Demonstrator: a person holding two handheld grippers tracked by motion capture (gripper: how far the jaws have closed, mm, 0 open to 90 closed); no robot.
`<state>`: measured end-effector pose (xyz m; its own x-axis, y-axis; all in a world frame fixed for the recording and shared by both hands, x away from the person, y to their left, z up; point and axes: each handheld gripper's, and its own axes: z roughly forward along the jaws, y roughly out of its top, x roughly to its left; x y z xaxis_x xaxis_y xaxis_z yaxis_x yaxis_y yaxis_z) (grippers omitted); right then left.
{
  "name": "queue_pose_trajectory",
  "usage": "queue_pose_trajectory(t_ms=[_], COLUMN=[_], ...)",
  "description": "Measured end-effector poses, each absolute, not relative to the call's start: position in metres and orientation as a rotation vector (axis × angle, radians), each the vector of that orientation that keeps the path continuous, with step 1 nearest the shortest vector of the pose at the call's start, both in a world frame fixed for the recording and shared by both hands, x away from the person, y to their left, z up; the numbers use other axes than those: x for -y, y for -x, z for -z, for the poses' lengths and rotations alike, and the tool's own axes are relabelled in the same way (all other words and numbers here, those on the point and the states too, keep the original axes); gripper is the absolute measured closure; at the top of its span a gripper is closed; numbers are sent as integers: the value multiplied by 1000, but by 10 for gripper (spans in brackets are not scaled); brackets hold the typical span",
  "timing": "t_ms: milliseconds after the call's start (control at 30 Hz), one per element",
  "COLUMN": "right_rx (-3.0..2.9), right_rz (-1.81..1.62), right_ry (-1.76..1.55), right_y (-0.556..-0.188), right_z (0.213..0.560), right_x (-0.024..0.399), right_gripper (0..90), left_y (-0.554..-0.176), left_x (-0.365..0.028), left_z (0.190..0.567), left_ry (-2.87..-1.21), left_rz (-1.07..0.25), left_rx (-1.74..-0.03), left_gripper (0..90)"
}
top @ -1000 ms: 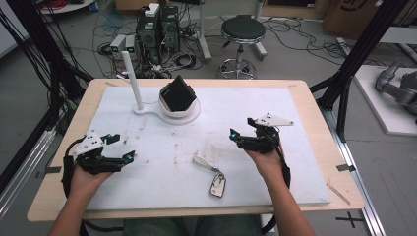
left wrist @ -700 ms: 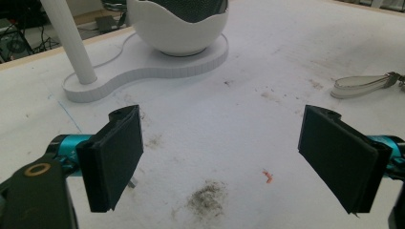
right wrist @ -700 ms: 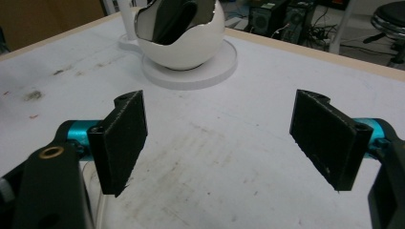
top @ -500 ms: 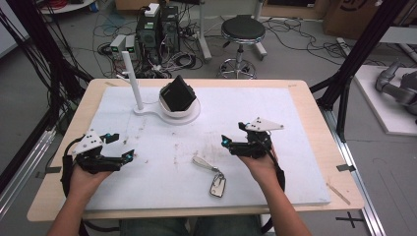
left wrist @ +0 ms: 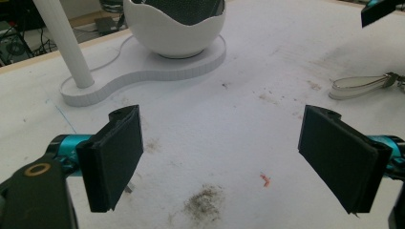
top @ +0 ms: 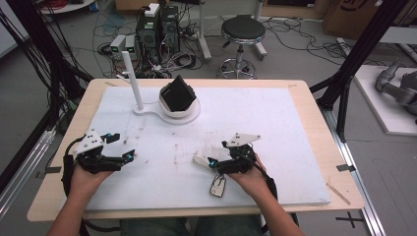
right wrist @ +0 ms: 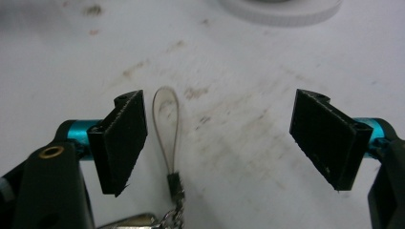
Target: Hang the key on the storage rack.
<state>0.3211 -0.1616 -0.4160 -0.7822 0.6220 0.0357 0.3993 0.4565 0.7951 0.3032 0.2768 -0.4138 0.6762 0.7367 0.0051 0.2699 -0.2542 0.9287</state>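
Observation:
A keyring lies on the white mat: a pale strap loop (top: 199, 161) and a silver tag (top: 218, 186) joined by a short chain. In the right gripper view the strap loop (right wrist: 167, 124) lies flat between the jaws, close to the left pad (right wrist: 125, 138), with the chain (right wrist: 176, 205) running toward the camera. My right gripper (top: 218, 153) (right wrist: 229, 138) hangs low over it, open, touching nothing. My left gripper (top: 120, 146) (left wrist: 239, 157) rests open at the mat's left, holding nothing. From there the strap (left wrist: 358, 86) shows far right.
A white stand (top: 147, 109) with an upright post (top: 132, 78) and a bowl (top: 179, 110) holding a black object (top: 178, 93) sits at the back of the mat (top: 295, 128). In the left gripper view the bowl (left wrist: 176, 28) is straight ahead. The mat carries brown smudges.
My right gripper has moved left and toward the person, coming down over the keyring's strap. The left gripper has barely shifted.

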Motion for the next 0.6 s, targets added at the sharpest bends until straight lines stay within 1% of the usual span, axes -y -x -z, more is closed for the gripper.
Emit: queue_pose_trajectory(t_ms=[133,267,300,333,367,400,433,500,600], right_rx=[-2538,-2658,-2675,-2696,-2667,-2661,-2675,-2682,-2685], right_rz=[-1148,-1013,-1012,-1011,-1015,-1015,-1029,-1029,-1002], right_ry=[-840,-813,-787,-786,-764,-776,-773,-761,-722], right_y=[-320,-318,-318,-317,-316,-316,-318,-318,-316], right_z=[423,434,437,441,443,442,441,441,439], right_x=[155,149,149,149,150,153,156,158,156], right_gripper=[215,322,396,448,529,638,772,814,830], left_y=[-303,-302,-302,-302,-302,-302,-302,-302,-302], left_x=[-276,-276,-276,-276,-276,-276,-276,-276,-275], left_z=[413,414,414,414,413,413,413,413,414], left_ry=[-1824,-1825,-1825,-1826,-1827,-1829,-1830,-1829,-1830], left_rz=[-548,-546,-546,-547,-547,-549,-549,-548,-547], left_rx=[-794,-795,-795,-795,-794,-793,-792,-792,-793], left_gripper=[154,154,154,154,154,154,153,154,154])
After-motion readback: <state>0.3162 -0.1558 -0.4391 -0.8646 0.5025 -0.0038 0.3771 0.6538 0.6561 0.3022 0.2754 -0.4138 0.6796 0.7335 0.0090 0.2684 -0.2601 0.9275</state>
